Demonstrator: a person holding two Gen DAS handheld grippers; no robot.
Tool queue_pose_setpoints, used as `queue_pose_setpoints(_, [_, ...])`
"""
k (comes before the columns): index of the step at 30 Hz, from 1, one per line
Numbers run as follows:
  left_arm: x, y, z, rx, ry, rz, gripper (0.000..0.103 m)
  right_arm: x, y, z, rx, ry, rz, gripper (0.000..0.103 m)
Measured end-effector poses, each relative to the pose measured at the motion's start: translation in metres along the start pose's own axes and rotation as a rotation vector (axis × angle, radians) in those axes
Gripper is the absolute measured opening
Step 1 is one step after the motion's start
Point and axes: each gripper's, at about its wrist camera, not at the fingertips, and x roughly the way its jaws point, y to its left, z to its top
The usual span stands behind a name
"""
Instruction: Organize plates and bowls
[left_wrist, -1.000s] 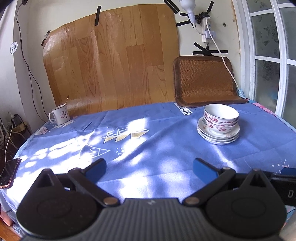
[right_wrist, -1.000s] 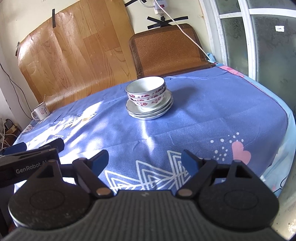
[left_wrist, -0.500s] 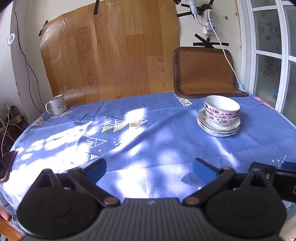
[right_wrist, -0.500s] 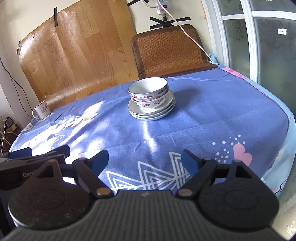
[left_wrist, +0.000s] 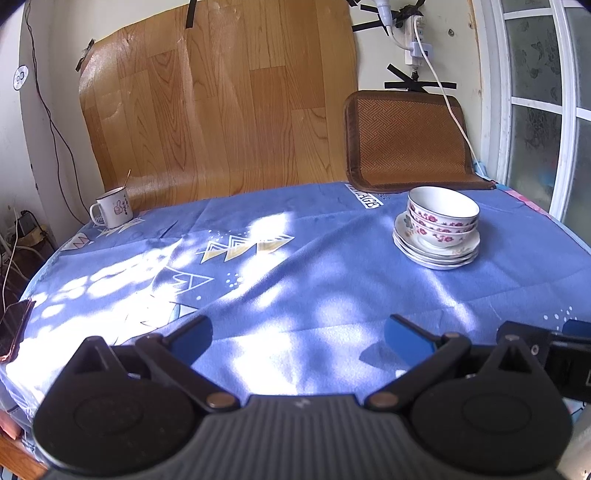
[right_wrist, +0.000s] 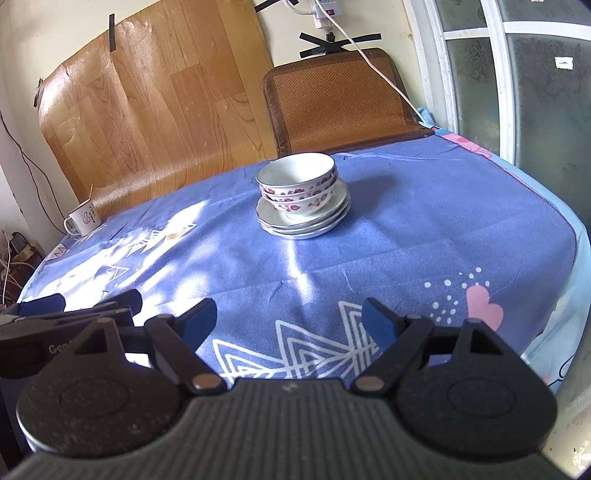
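Plates and bowls make one neat pile on a round table (left_wrist: 332, 295) under a blue patterned cloth, with a wood-grain sheet and a woven mat propped against the far wall. Several scalloped plates (right_wrist: 306, 225) lie at the bottom, and floral bowls (right_wrist: 297, 184) nest on top, probably because the wide plates give the bowls a steady base. From the left view the pile sits far right; from the right view it is far and near centre. A white mug (left_wrist: 112, 208) stands alone at the far left edge. Left gripper (left_wrist: 297, 334) and right gripper (right_wrist: 290, 319) both hover at the near edge, side by side, well apart from the pile, jaws spread wide and holding nothing, which suggests the stacking is finished or paused
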Motion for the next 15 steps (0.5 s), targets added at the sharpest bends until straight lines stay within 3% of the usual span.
queue_pose_setpoints(15, [0.0018, -0.0011, -0.0024, 0.011, 0.011, -0.004, 0.103, 0.0011, -0.0010, -0.0011, 0.003, 0.002, 0.001, 0.088])
